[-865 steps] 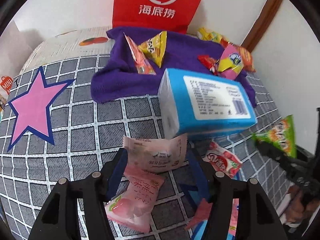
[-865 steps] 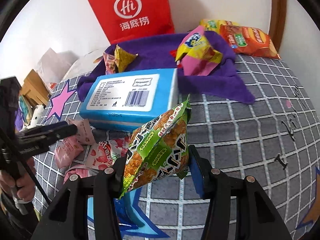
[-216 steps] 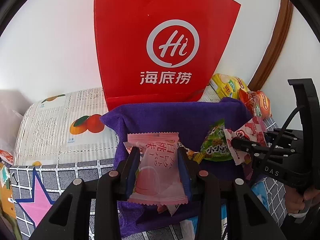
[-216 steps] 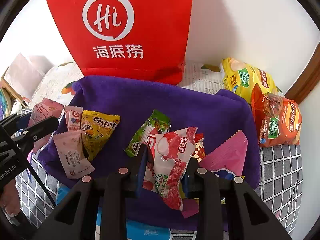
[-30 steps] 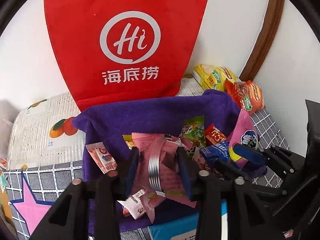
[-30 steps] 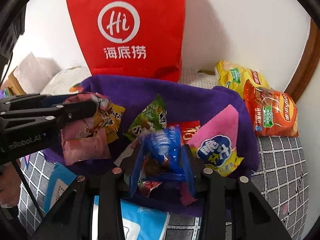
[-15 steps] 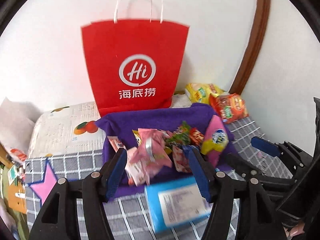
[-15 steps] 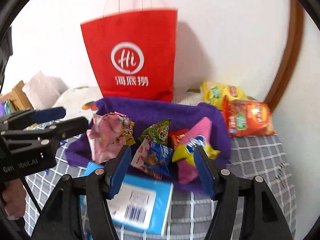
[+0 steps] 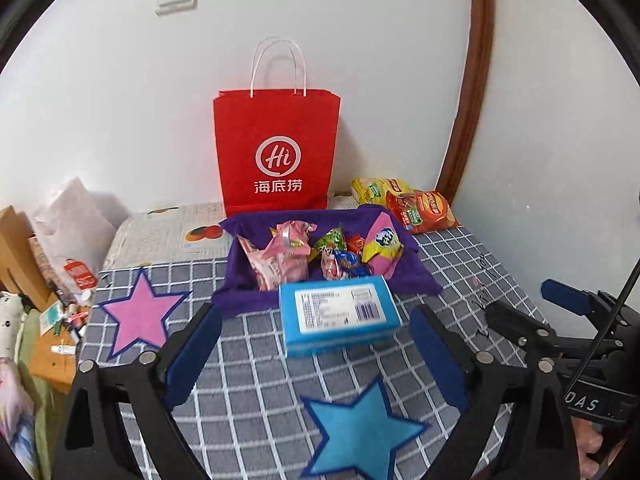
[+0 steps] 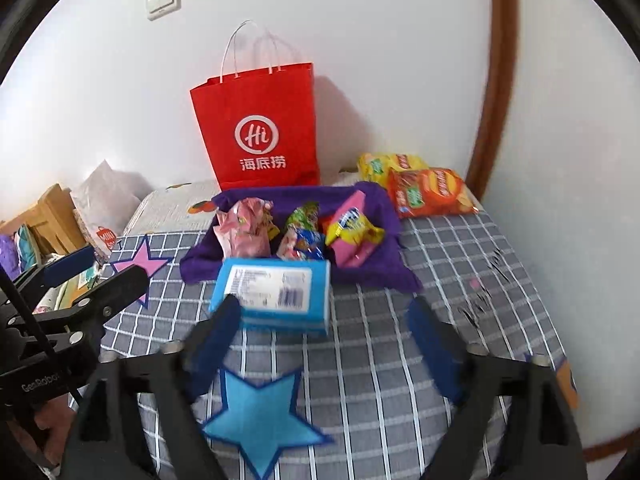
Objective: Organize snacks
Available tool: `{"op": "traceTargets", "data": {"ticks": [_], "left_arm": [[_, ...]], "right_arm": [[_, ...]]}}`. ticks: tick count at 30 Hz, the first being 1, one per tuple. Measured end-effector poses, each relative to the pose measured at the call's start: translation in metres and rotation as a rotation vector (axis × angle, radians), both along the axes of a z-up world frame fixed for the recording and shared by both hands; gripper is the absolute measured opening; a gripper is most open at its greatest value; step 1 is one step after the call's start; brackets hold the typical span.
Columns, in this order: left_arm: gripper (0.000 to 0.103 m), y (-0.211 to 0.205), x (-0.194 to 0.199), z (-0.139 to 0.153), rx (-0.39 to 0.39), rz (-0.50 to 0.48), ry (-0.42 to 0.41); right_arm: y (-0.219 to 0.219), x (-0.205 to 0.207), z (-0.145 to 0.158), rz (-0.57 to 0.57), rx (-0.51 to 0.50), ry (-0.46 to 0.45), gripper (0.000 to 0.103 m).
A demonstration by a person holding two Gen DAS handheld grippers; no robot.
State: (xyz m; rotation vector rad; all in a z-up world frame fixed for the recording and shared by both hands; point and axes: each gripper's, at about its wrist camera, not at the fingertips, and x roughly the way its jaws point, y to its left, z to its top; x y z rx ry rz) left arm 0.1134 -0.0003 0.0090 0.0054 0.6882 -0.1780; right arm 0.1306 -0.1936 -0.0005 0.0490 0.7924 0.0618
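Several small snack packets [image 9: 320, 256] lie heaped on a purple cloth [image 9: 412, 276] at the back of the checked bed cover; the heap also shows in the right wrist view [image 10: 300, 232] on the cloth [image 10: 384, 268]. My left gripper [image 9: 316, 344] is open and empty, pulled back above the cover. My right gripper [image 10: 324, 332] is open and empty too, also drawn back. Each gripper shows at the edge of the other's view.
A blue tissue box [image 9: 338, 314] lies in front of the cloth. A red paper bag [image 9: 276, 156] stands against the wall behind it. Yellow and orange chip bags [image 9: 416, 204] lie at the back right. Clutter and a wooden box [image 9: 16, 260] sit left of the bed.
Both grippers let go of their packets onto the purple cloth, opened, and have pulled back and up away from the heap.
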Motion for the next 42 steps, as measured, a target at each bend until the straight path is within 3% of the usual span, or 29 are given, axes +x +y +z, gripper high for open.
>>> {"op": "traceTargets", "data": {"ticks": [5,14,42], "left_arm": [[0.097,0.0,-0.042,0.004,-0.017,0.002,-0.03],[0.097,-0.006,-0.088,0.007,0.023,0.058,-0.082],[0.097,-0.013,-0.105,0.018,0.03,0.057,-0.102]], "right_arm": [[-0.011,-0.045,-0.002,-0.039,-0.003,-0.001,0.098],[-0.021,-0.097,-0.002,-0.07,-0.023,0.0,0.099],[-0.028,-0.122,0.014,-0.08,-0.009,-0.045,0.099]]}}
